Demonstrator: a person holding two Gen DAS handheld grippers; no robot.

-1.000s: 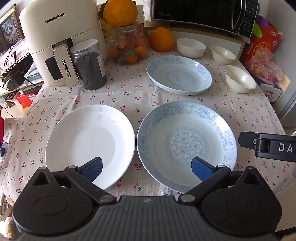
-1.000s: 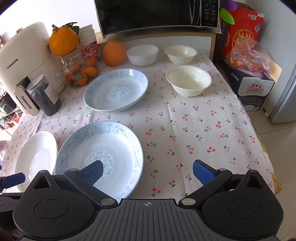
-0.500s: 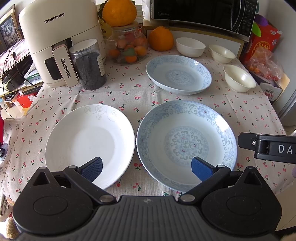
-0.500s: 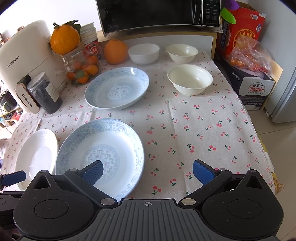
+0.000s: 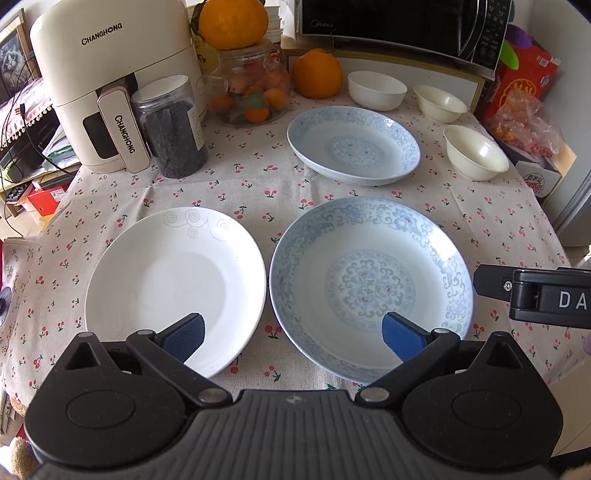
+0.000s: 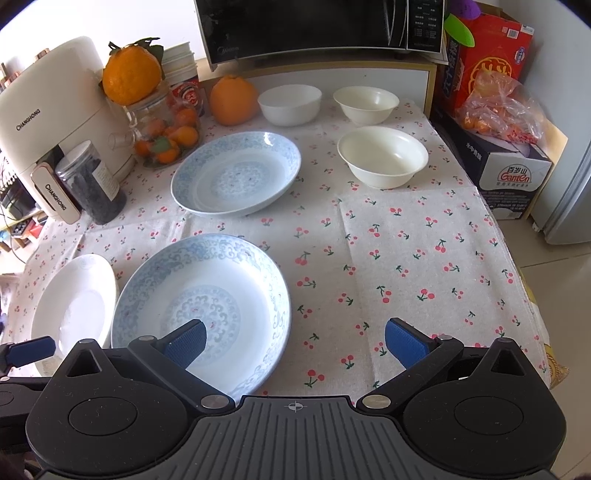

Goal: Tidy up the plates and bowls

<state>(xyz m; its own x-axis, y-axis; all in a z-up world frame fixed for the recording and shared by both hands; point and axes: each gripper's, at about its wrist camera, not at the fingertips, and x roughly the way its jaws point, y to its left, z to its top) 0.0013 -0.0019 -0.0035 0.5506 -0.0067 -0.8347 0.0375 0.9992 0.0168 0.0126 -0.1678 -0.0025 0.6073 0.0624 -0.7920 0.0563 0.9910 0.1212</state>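
A white plate [image 5: 173, 288] and a large blue-patterned plate [image 5: 369, 284] lie side by side at the table's near edge. A smaller blue-patterned plate [image 5: 352, 144] lies behind them. Three white bowls [image 5: 376, 90] [image 5: 439, 103] [image 5: 474, 151] stand at the back right. My left gripper [image 5: 293, 334] is open and empty, above the gap between the two near plates. My right gripper [image 6: 295, 341] is open and empty, over the right rim of the large blue plate [image 6: 201, 310]. The smaller blue plate [image 6: 236, 173], white plate [image 6: 74, 310] and the bowls [image 6: 382, 157] [image 6: 290, 103] [image 6: 365, 103] also show there.
An air fryer [image 5: 110, 85], a dark jar [image 5: 170, 125], a fruit jar [image 5: 251, 92] and an orange [image 5: 317, 72] stand at the back left. A microwave [image 5: 402, 29] sits behind. Boxes and a fruit bag [image 6: 498, 107] stand at the right edge. Cherry-print cloth [image 6: 424, 258] covers the table.
Both grippers have moved slightly forward and up over the table. Their jaws stay open. No plate or bowl has moved.
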